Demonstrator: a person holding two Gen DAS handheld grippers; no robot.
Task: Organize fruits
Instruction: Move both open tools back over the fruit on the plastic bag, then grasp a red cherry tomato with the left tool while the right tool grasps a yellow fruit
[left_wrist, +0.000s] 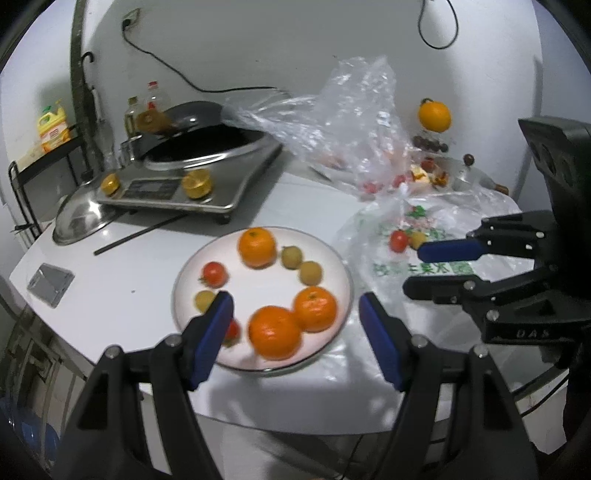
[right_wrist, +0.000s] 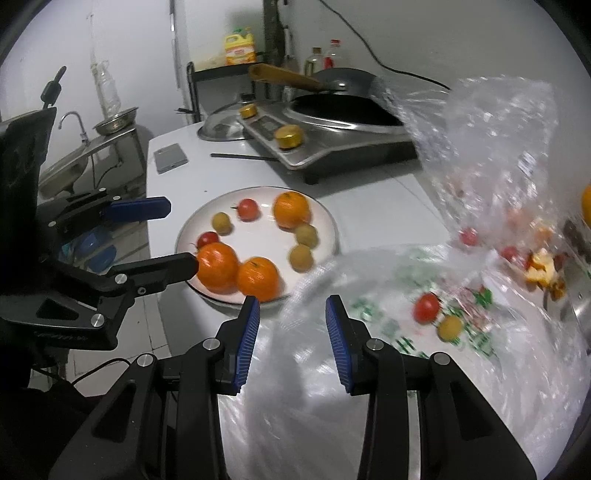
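Three oranges, small tomatoes and yellow-green fruits are already gathered on the white plate (right_wrist: 325, 218). A red tomato (right_wrist: 426, 307) and a small yellow fruit (right_wrist: 450, 327) are left on the printed plastic bag (right_wrist: 388, 325), ahead and to the right of the right gripper (right_wrist: 291, 341), which is the nearer one. Its jaws are parted with nothing between them. The left gripper (left_wrist: 295, 341) is held over the plate, open and empty.
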